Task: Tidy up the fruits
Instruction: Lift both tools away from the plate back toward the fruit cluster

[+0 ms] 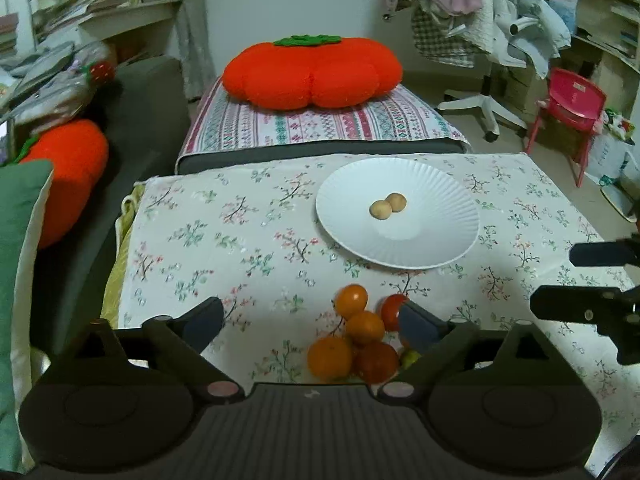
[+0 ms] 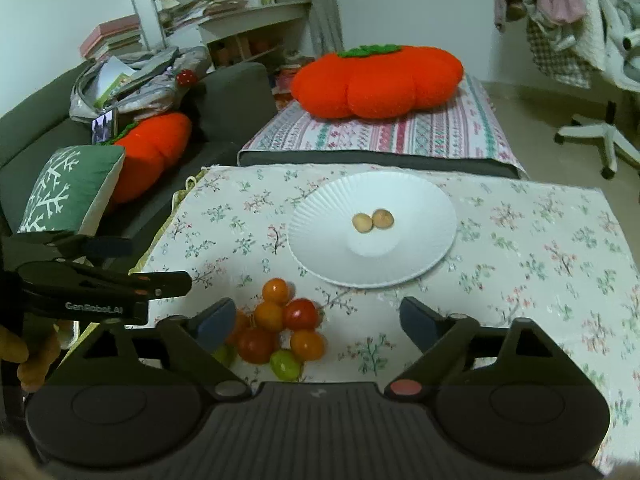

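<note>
A cluster of small orange, red and green fruits (image 1: 360, 336) lies on the floral tablecloth near the front; it also shows in the right wrist view (image 2: 280, 328). A white fluted plate (image 1: 424, 240) behind it holds two small tan round fruits (image 1: 387, 206), also seen in the right wrist view (image 2: 373, 220) on the plate (image 2: 320, 232). My left gripper (image 1: 312, 322) is open, above the table just left of the cluster, its right finger over it. My right gripper (image 2: 318, 322) is open, with the cluster by its left finger.
The table (image 1: 240, 240) carries a floral cloth. Behind it stands a striped ottoman (image 1: 320, 124) with a large orange persimmon cushion (image 1: 312, 72). A dark sofa with cushions (image 2: 120, 152) is at the left. A red child chair (image 1: 568, 112) and an office chair base stand at the right.
</note>
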{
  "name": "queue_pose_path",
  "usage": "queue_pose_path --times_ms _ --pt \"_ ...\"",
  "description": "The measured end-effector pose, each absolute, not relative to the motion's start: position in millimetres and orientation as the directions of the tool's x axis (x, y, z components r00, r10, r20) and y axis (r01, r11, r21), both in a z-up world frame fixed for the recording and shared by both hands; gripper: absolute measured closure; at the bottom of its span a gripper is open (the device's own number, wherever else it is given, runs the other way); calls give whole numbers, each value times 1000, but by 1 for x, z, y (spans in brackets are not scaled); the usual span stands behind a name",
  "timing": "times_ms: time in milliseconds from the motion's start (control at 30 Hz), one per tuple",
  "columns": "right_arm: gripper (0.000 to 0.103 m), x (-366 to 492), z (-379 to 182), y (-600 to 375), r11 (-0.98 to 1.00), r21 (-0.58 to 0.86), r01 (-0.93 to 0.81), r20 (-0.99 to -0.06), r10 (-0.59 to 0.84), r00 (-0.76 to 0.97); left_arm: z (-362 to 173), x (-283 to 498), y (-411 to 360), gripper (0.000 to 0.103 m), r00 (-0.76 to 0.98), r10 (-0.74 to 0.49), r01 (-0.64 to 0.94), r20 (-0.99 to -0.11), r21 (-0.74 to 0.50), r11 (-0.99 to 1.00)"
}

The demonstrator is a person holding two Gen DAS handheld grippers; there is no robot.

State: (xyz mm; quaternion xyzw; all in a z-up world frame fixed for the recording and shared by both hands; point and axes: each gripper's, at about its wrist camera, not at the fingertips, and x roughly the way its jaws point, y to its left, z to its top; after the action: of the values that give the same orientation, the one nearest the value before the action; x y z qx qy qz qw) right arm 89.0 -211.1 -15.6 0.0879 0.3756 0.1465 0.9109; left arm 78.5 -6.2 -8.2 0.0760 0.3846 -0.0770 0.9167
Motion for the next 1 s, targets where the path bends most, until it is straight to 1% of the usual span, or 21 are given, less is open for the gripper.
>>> queue_pose_path --times_ms 67,133,233,433,600,767,1000 --pt "6 85 -15 -211 943 280 -181 -668 327 669 -7 73 -8 17 697 -70 192 -714 91 977" --pt "3 82 -16 -211 941 293 -167 -670 327 666 -7 69 -9 16 698 -50 173 -714 100 980" --pt "2 78 -19 -208 941 299 -158 -673 325 664 -9 67 -6 16 691 -42 145 -722 82 986" --pt "0 71 -17 -204 938 310 -153 -669 329 666 -18 64 -1 16 673 -29 112 -739 63 992" --pt "0 67 -14 -191 947 242 -213 -664 322 675 -22 60 5 16 677 -9 94 -736 74 993" --pt "0 65 -13 -186 944 227 -239 -653 329 682 -23 60 9 16 667 -6 74 -745 59 995" --pt "0 61 -22 -177 943 189 -273 -680 326 657 -26 60 9 16 662 4 68 -749 65 996"
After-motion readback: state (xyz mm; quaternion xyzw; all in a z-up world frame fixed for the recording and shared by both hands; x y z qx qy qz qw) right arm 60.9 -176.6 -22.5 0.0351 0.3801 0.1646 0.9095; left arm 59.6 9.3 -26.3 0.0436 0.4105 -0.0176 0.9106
